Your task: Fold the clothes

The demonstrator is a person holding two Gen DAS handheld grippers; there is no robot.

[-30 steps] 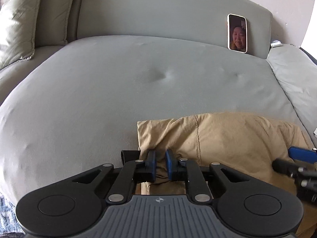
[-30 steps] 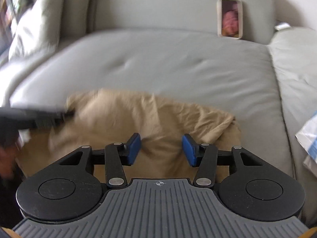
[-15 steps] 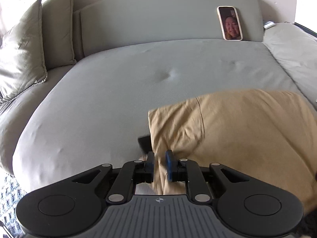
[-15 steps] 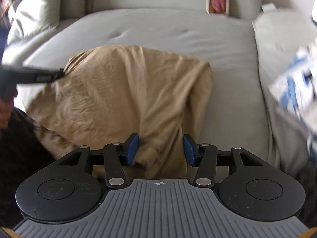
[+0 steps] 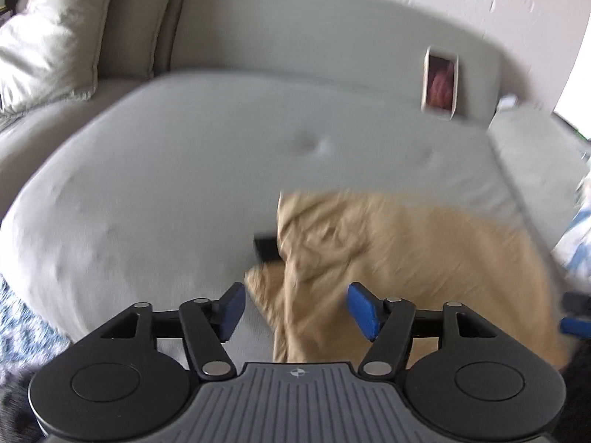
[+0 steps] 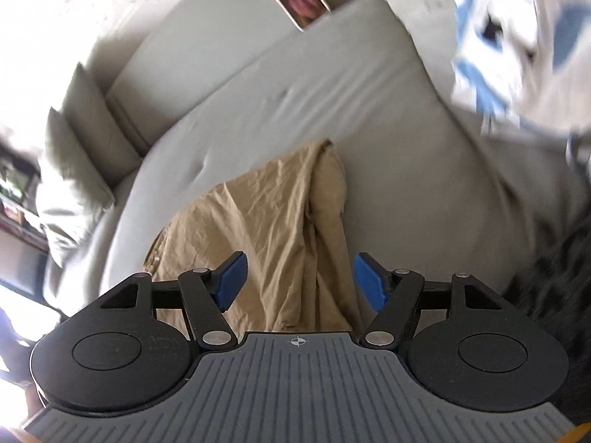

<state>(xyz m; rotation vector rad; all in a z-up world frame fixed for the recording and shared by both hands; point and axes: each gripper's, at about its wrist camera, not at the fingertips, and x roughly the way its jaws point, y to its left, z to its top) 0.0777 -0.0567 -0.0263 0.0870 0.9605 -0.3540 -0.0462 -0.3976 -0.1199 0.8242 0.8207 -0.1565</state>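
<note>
We see a phone propped on the grey sofa backrest, pillows at left, tan garment crumpled on the seat, our left gripper and right gripper both opening, pads clear of cloth, grasping nothing.

Both views are daylit and bright. In my left wrist view the whole scene ahead of my left claw is smeared by motion blur; the phone far beyond it is unreadable. In my right wrist view the tan garment just ahead of my right claw is sharp, while the patterned cloth up right streaks badly. Fisheye bending curves all edges; blown-out glare sits low left.
</note>
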